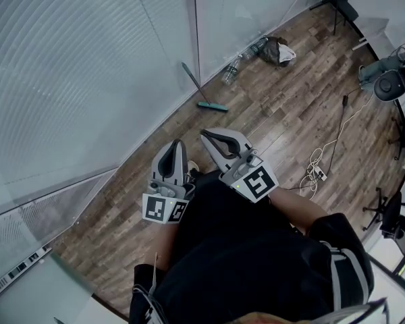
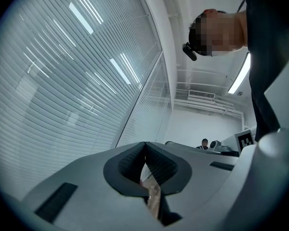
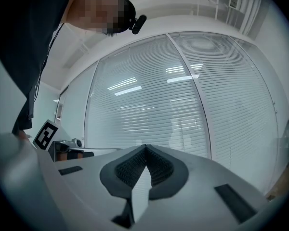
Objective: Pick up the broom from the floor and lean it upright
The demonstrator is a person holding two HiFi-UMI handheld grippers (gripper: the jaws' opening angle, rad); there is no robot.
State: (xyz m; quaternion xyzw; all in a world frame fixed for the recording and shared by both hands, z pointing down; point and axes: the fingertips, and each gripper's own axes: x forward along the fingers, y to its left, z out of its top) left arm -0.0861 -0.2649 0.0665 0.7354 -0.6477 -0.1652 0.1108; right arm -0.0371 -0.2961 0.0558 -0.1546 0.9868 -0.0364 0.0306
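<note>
The broom (image 1: 201,93) stands ahead by the glass wall, its teal head (image 1: 212,105) on the wooden floor and its thin handle slanting up against the glass. Both grippers are held close to my body, well short of the broom. My left gripper (image 1: 177,142) is shut with nothing in it; in the left gripper view its dark pads (image 2: 156,165) meet at the tip. My right gripper (image 1: 204,135) is also shut and holds nothing, and its pads (image 3: 159,170) touch in the right gripper view. The broom shows in neither gripper view.
Plastic bottles (image 1: 232,73) and a dark bag (image 1: 277,50) lie at the wall's foot beyond the broom. A white cable with a power strip (image 1: 318,172) trails across the floor on the right. Office chairs (image 1: 390,216) and a round black device (image 1: 391,85) stand at the right edge.
</note>
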